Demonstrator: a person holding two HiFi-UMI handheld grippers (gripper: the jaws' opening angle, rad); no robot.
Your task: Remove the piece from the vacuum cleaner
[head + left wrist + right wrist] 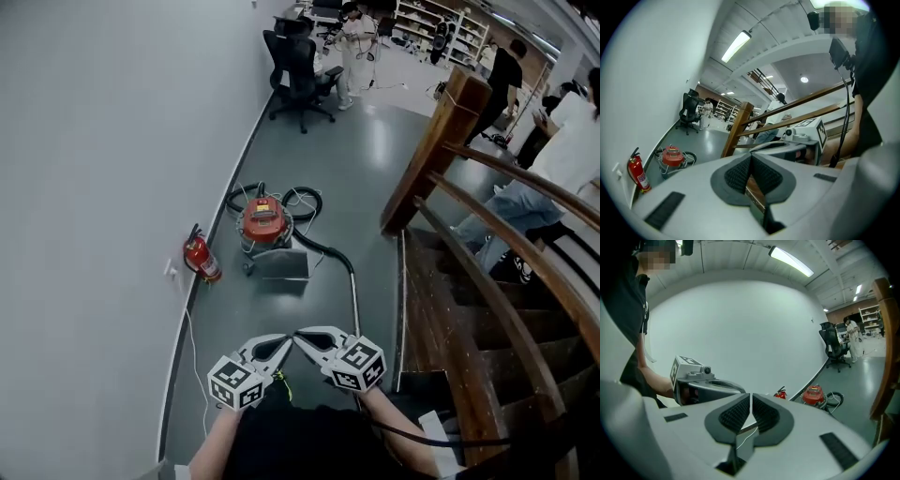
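Vacuum cleaner (263, 221), a red canister with a dark handle on top, sits on the grey floor (370, 150) close to the white wall (94, 187), well ahead of both tools and touched by neither. Its black hose (319, 246) loops around and behind the body, then runs forward into a thin metal tube (356, 298) lying along the floor toward the person. A flat grey rectangular part (279, 264) lies just in front of the canister; whether it touches the canister cannot be told. A red fire extinguisher (201, 258) stands against the wall just left of the vacuum cleaner. The left tool (281, 345) and the right tool (302, 336) are held side by side low in the head view, tips angled toward each other and nearly meeting. Each tool's own view shows its ribbed pads pressed together with nothing between them. To the right rises a wooden staircase with a curved handrail (506, 202) and a thick corner post (436, 150). Farther back stands a black office chair (298, 75), with several people standing beyond it and near the stairs
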